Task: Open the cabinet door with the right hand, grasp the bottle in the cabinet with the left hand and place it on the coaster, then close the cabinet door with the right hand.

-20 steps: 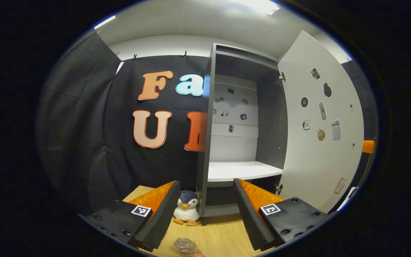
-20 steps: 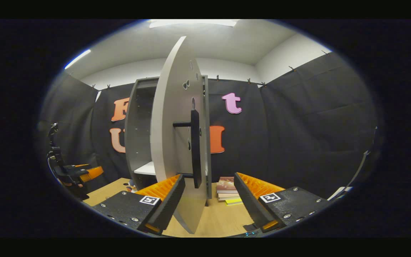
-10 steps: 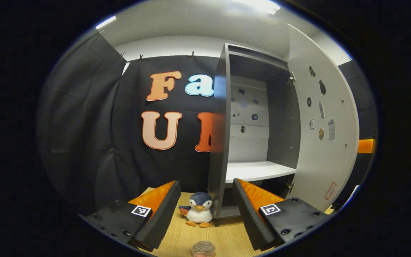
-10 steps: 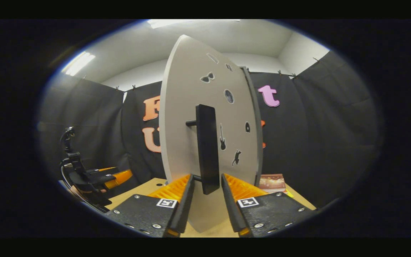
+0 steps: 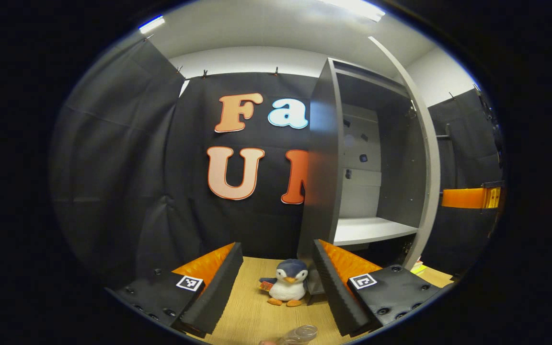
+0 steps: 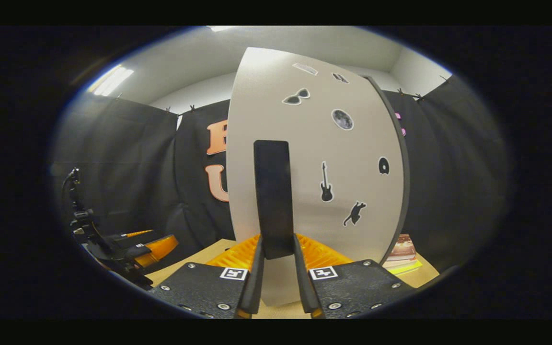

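In the right gripper view my right gripper point(image 6: 277, 239) is shut on the black vertical handle point(image 6: 272, 191) of the grey cabinet door point(image 6: 333, 158), with both fingers pressing its lower end. In the left gripper view the grey cabinet point(image 5: 321, 163) stands right of centre. Its door point(image 5: 427, 158) shows edge-on, partly swung, and the white shelf point(image 5: 372, 230) shows inside. My left gripper point(image 5: 277, 245) is open over the wooden table point(image 5: 252, 311), holding nothing. The clear bottle's top point(image 5: 300, 333) peeks in at the bottom edge, below the fingers. The right gripper's orange part point(image 5: 467, 197) shows beyond the door.
A small penguin plush point(image 5: 285, 287) sits on the table by the cabinet's front left corner. A stack of books point(image 6: 403, 251) lies to the right of the door. The left gripper point(image 6: 137, 247) and its holder show at the far left of the right gripper view.
My right gripper has shut on the door handle. The door has swung from broad-face to edge-on in the left gripper view. The left gripper stays open and its view has shifted.
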